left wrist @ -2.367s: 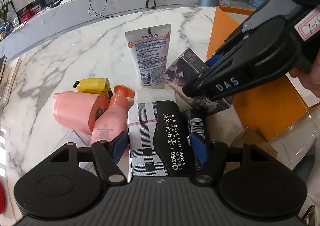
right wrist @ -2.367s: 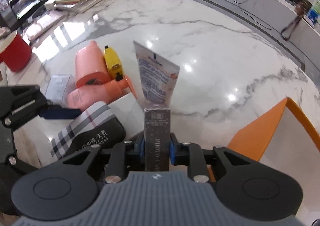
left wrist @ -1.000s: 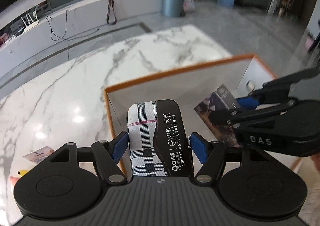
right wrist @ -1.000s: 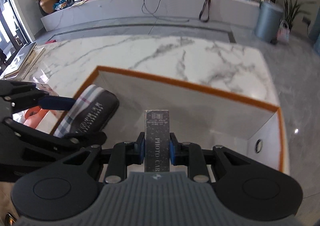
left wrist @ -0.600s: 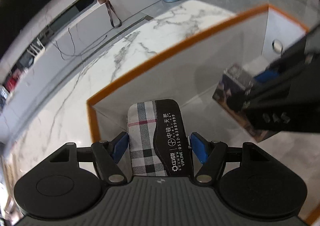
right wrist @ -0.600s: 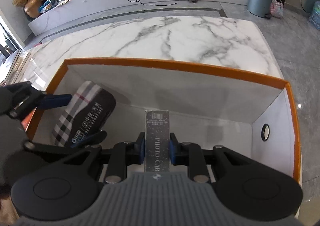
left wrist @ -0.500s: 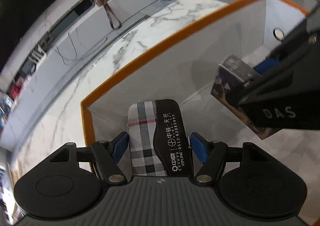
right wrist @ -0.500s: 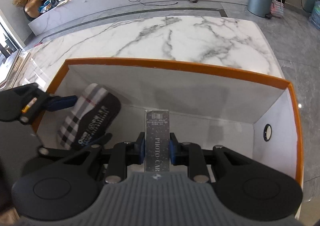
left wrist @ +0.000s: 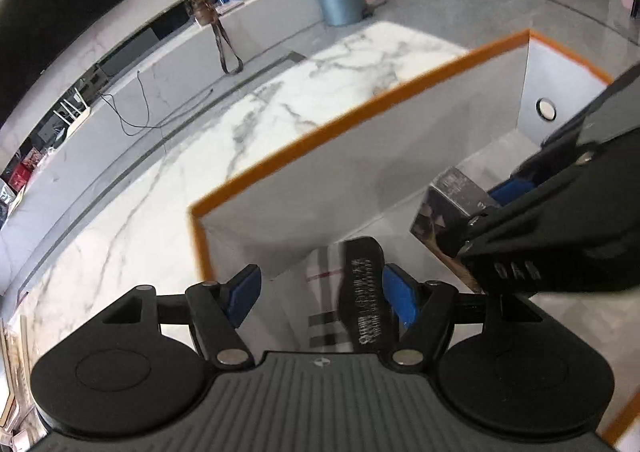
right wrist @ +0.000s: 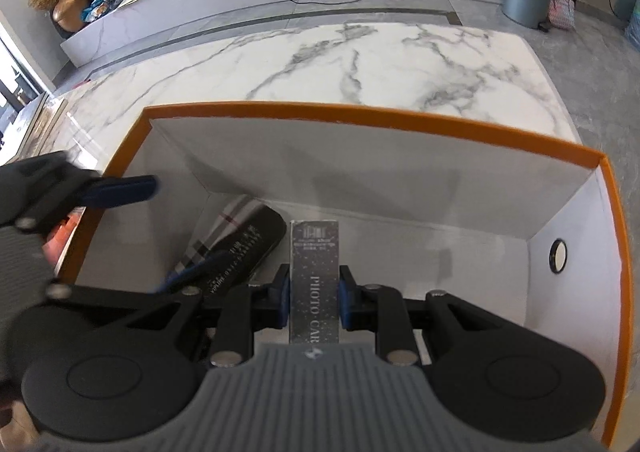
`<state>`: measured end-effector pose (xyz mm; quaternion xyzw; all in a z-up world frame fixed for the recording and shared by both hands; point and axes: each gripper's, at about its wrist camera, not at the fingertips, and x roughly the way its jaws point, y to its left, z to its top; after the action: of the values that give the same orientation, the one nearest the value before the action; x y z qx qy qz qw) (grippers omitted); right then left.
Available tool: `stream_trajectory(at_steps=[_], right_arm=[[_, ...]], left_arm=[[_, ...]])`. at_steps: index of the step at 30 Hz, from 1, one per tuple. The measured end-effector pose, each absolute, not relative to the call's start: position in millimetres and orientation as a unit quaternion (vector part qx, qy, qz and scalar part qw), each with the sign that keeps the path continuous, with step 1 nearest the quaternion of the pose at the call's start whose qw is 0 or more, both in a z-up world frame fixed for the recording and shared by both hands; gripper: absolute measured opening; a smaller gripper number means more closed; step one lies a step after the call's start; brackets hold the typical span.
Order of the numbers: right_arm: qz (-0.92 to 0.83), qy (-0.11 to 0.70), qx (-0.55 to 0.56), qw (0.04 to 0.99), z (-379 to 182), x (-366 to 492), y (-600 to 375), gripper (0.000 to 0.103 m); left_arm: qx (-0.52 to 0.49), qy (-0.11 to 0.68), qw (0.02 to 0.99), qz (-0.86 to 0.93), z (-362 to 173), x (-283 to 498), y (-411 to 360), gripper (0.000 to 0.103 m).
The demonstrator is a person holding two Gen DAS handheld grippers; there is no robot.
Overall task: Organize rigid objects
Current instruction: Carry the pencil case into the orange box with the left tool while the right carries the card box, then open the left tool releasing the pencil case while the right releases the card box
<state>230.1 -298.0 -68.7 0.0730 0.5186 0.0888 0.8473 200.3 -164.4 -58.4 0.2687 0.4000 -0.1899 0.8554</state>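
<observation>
We see polished, glossy marble on the table [right wrist: 360, 63], white with grey veins. The orange-rimmed box [right wrist: 440, 179] looks like matt white card inside. The plaid case [right wrist: 236, 240] pairs checked cloth with smooth black facing. The photo card box [right wrist: 315, 276] has a speckled, slightly shiny printed face.

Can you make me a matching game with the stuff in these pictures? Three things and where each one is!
Things:
1. plaid case
2. photo card box
3. orange box

Where:
A. sitting on the marble table
B. clamped in the right gripper
C. lying loose at the bottom of the box, under the open left gripper

Pairs: 1-C, 2-B, 3-A
</observation>
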Motion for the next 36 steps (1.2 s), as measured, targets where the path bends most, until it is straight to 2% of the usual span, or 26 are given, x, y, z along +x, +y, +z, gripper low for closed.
stream_trajectory(at_steps=[7,11,13,16,22,26,31,36], right_arm=[[0.082,0.534,0.096,0.836,-73.2,230.1,-297.7,0.022],[0.083,0.543,0.12,0.827,-77.2,231.3,-293.3,0.022],[0.08,0.547,0.126,0.824,-79.9,232.6,-289.5,0.022],[0.081,0.555,0.135,0.817,-83.4,235.5,-282.0,0.022],[0.099,0.554,0.14,0.815,-84.1,235.8,-265.5,0.023],[0.103,0.557,0.144,0.812,-81.7,234.1,-261.7,0.023],[0.1,0.557,0.149,0.811,-82.0,237.0,-266.0,0.023],[0.093,0.557,0.143,0.813,-83.2,236.0,-266.2,0.025]], left_arm=[[0.211,0.352,0.892,-0.189,-5.8,188.3,-131.5,0.081],[0.203,0.38,0.886,-0.172,-5.5,193.4,-122.4,0.079],[0.189,0.407,0.878,-0.167,-13.6,197.3,-117.5,0.066],[0.159,0.442,0.866,-0.173,-23.7,201.2,-108.0,0.054],[0.144,0.465,0.851,-0.198,-38.1,193.7,-105.4,0.036],[0.159,0.46,0.851,-0.197,-40.2,183.6,-109.0,0.036],[0.184,0.461,0.845,-0.198,-38.9,172.0,-110.1,0.022],[0.186,0.463,0.844,-0.197,-40.8,169.8,-110.2,0.021]])
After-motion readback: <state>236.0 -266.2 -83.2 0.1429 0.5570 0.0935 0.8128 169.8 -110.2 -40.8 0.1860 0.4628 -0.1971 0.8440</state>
